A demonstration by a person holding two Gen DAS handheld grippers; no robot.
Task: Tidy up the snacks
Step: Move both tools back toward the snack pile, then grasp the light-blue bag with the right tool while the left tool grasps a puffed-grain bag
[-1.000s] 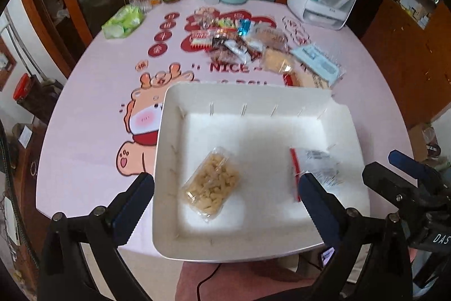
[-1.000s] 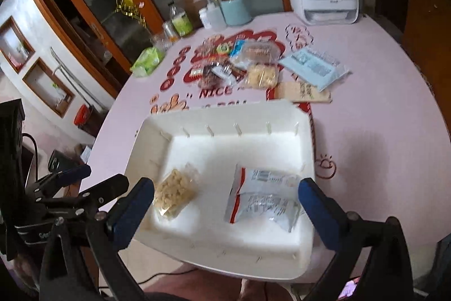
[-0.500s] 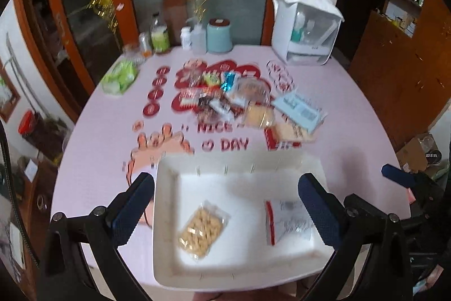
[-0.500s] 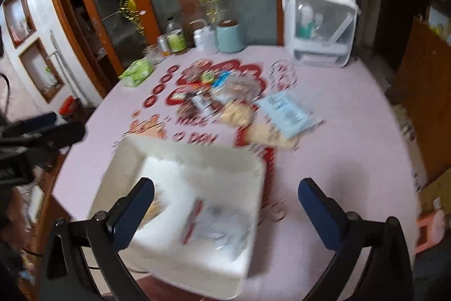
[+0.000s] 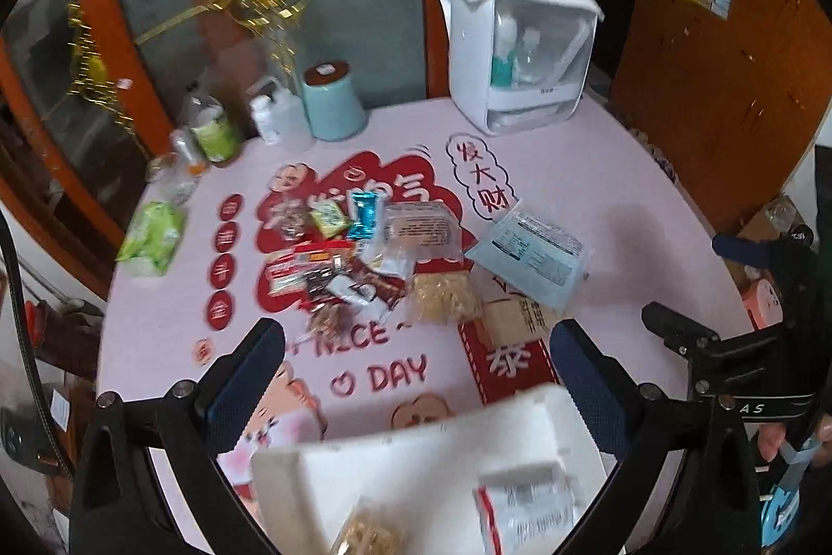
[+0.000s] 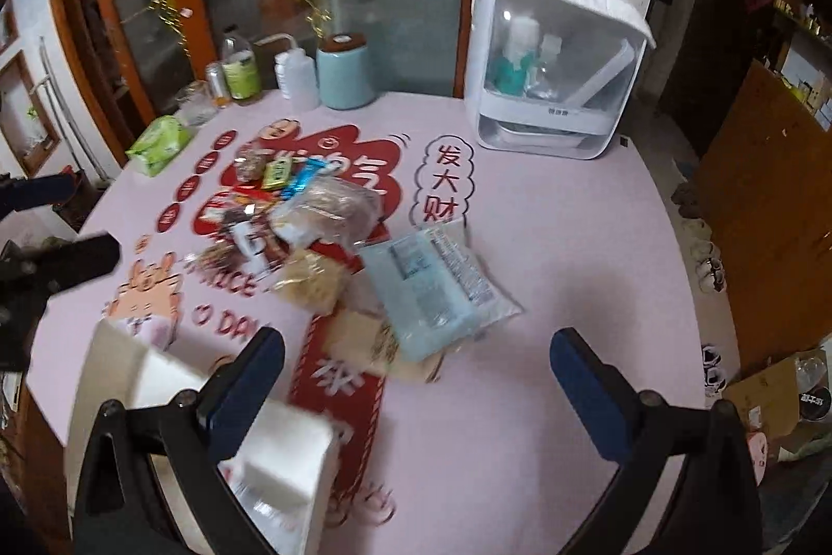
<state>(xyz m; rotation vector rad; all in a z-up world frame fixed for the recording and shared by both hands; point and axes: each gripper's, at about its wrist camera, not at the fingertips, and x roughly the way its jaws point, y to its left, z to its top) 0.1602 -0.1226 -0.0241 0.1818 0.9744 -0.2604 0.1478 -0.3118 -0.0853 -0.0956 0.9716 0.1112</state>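
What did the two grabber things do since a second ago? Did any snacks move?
Both tools, left and right, lifted away from the white tray and now face the snack pile. Both stayed open, holding nothing. The two packets in the tray and the pile stayed put.

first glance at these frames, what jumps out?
The heap of snack packets in the middle of the pink printed tablecloth, with a pale blue packet at its right edge. Nearest the cameras, the white tray already holds a white red-edged packet and a bag of yellow snacks. At the far edge stands a white dispenser box; both grippers hang open and empty.
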